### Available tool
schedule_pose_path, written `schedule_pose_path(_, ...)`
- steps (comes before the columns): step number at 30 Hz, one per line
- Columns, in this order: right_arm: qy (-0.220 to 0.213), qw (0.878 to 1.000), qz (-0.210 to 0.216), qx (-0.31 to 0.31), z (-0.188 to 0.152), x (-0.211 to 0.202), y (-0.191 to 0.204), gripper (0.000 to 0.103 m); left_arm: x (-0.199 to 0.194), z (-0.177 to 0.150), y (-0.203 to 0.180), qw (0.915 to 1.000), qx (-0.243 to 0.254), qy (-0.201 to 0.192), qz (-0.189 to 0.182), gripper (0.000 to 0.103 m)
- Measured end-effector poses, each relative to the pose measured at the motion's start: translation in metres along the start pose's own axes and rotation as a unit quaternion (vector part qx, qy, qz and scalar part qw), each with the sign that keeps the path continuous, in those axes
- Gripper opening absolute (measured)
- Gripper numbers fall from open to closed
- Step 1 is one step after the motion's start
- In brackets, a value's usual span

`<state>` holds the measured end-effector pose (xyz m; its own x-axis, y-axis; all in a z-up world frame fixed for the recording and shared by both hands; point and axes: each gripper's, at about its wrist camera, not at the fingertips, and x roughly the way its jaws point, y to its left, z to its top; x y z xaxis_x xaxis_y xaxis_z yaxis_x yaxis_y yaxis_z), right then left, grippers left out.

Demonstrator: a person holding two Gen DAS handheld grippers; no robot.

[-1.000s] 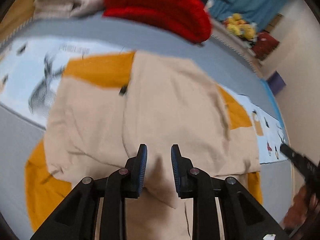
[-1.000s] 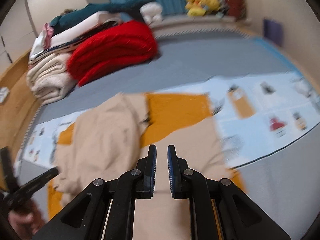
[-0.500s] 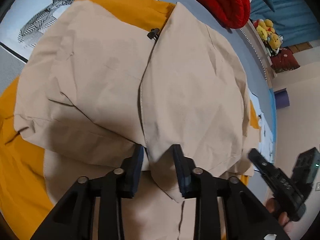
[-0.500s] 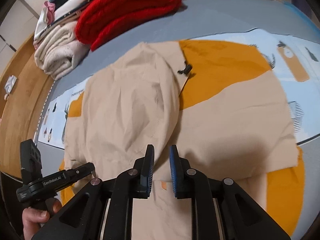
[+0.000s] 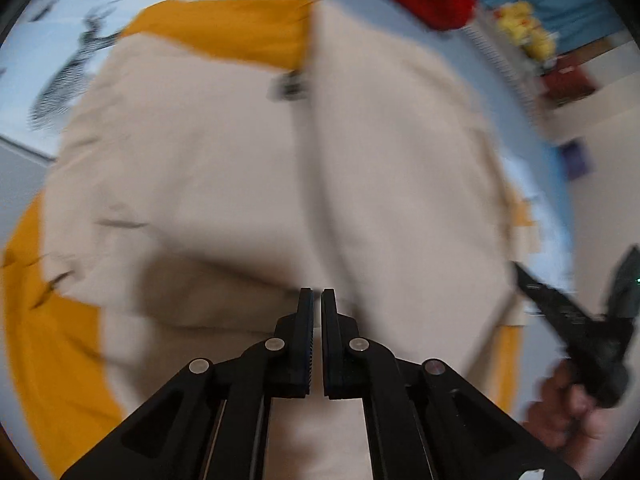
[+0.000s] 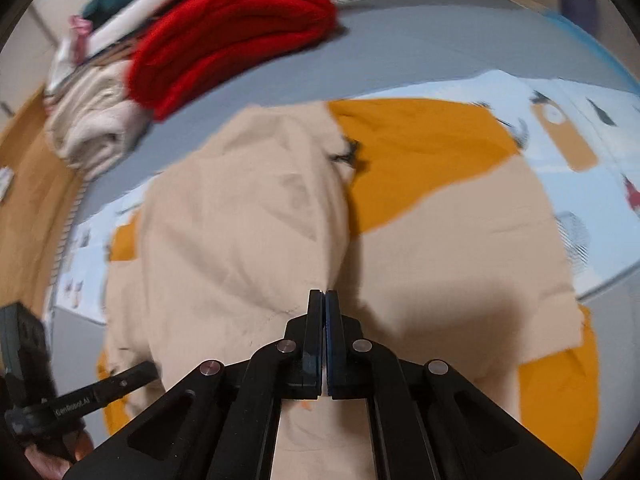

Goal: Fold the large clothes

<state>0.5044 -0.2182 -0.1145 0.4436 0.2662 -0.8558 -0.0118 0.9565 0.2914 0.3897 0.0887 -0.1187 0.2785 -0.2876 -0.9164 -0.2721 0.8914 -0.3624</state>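
Note:
A large beige and orange garment lies spread on the mat, with a beige panel folded over its middle; it also shows in the right wrist view. My left gripper has its jaws nearly together at the folded panel's near edge; whether cloth is pinched is hidden. My right gripper is shut at the folded panel's lower corner, seemingly on the cloth. Each gripper shows at the edge of the other's view, the right one and the left one.
A red folded blanket and a stack of folded cream and white laundry sit at the back of the grey mat. A light blue printed sheet lies under the garment. Yellow plush toys sit far right.
Both grippers have closed: the left from clearly open to almost shut, the right from a narrow gap to fully shut. Both views pulled back slightly and are blurred by motion.

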Motion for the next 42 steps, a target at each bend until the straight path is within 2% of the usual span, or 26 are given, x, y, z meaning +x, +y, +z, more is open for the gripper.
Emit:
schedule_pose_path(2, 0.038, 0.999, -0.011, 0.006, -0.004, 0.016, -0.004, 0.001, 0.001, -0.001, 0.009, 0.9997, -0.024, 0.001, 0.008, 0.002)
schedule_pose_path(3, 0.061, 0.998, -0.004, 0.012, -0.007, 0.025, -0.005, 0.002, -0.005, 0.0, 0.01, 0.9995, -0.029, -0.011, 0.006, 0.002)
schedule_pose_path(5, 0.066, 0.998, -0.002, 0.017, -0.008, 0.027, -0.005, 0.005, -0.022, 0.002, 0.001, 0.9988, -0.007, -0.049, 0.005, 0.002)
schedule_pose_path(7, 0.038, 0.999, -0.011, 0.004, -0.005, 0.016, 0.002, 0.005, -0.038, 0.004, -0.016, 0.9956, 0.033, -0.086, -0.017, 0.002)
schedule_pose_path(8, 0.017, 1.0, -0.019, -0.003, -0.003, 0.008, 0.005, 0.006, -0.041, 0.003, -0.022, 0.9942, 0.047, -0.09, -0.036, 0.003)
schedule_pose_path(10, -0.033, 0.999, -0.024, -0.017, 0.0, -0.012, 0.013, 0.006, -0.037, -0.002, -0.04, 0.9907, 0.081, -0.069, -0.085, 0.005)
schedule_pose_path(12, -0.065, 0.997, 0.001, -0.04, 0.002, -0.024, 0.024, 0.006, -0.023, -0.012, -0.05, 0.9898, 0.095, -0.036, -0.099, 0.012)
schedule_pose_path(14, -0.047, 0.996, 0.039, -0.062, -0.001, -0.017, 0.034, 0.009, -0.007, -0.016, -0.051, 0.9923, 0.094, -0.01, -0.081, 0.012)
schedule_pose_path(16, 0.02, 0.994, 0.072, -0.074, -0.007, 0.006, 0.042, 0.02, 0.004, -0.02, -0.051, 0.9946, 0.095, 0.002, -0.042, 0.012)
schedule_pose_path(17, 0.06, 0.993, 0.072, -0.077, -0.014, 0.022, 0.045, 0.021, 0.006, -0.02, -0.052, 0.9945, 0.103, 0.002, -0.021, 0.012)
schedule_pose_path(18, 0.105, 0.99, 0.053, -0.081, -0.024, 0.041, 0.046, 0.021, 0.007, -0.02, -0.052, 0.9937, 0.112, -0.001, -0.002, 0.012)
schedule_pose_path(19, 0.115, 0.989, 0.04, -0.085, -0.03, 0.048, 0.045, 0.021, 0.006, -0.019, -0.051, 0.9931, 0.117, -0.005, 0.006, 0.012)
schedule_pose_path(22, 0.104, 0.989, 0.029, -0.101, -0.028, 0.044, 0.052, 0.021, 0.002, -0.013, -0.047, 0.994, 0.109, -0.007, -0.003, 0.012)
schedule_pose_path(26, 0.076, 0.991, 0.046, -0.103, -0.025, 0.028, 0.061, 0.021, -0.003, -0.014, -0.046, 0.9936, 0.112, -0.013, 0.001, 0.012)
schedule_pose_path(28, 0.082, 0.989, 0.062, -0.109, -0.027, 0.029, 0.066, 0.021, -0.003, -0.013, -0.047, 0.9939, 0.11, -0.012, 0.001, 0.012)
schedule_pose_path(30, 0.109, 0.985, 0.068, -0.115, -0.036, 0.04, 0.071, 0.021, -0.004, -0.012, -0.047, 0.9941, 0.108, -0.013, 0.002, 0.012)
schedule_pose_path(32, 0.13, 0.981, 0.053, -0.132, -0.046, 0.048, 0.074, 0.022, -0.006, -0.011, -0.046, 0.9944, 0.105, -0.015, 0.002, 0.012)
schedule_pose_path(34, 0.122, 0.981, 0.046, -0.144, -0.048, 0.043, 0.078, 0.022, -0.009, -0.01, -0.044, 0.9949, 0.1, -0.016, 0.0, 0.012)
schedule_pose_path(38, 0.093, 0.984, 0.089, -0.123, -0.043, 0.024, 0.078, 0.023, -0.018, -0.008, -0.04, 0.9959, 0.087, -0.026, -0.004, 0.012)
schedule_pose_path(40, 0.109, 0.982, 0.077, -0.133, -0.051, 0.032, 0.08, 0.023, -0.025, -0.006, -0.04, 0.9963, 0.078, -0.037, -0.006, 0.012)
schedule_pose_path(42, 0.139, 0.976, 0.042, -0.163, -0.064, 0.045, 0.083, 0.022, -0.033, -0.006, -0.039, 0.9962, 0.072, -0.049, -0.003, 0.012)
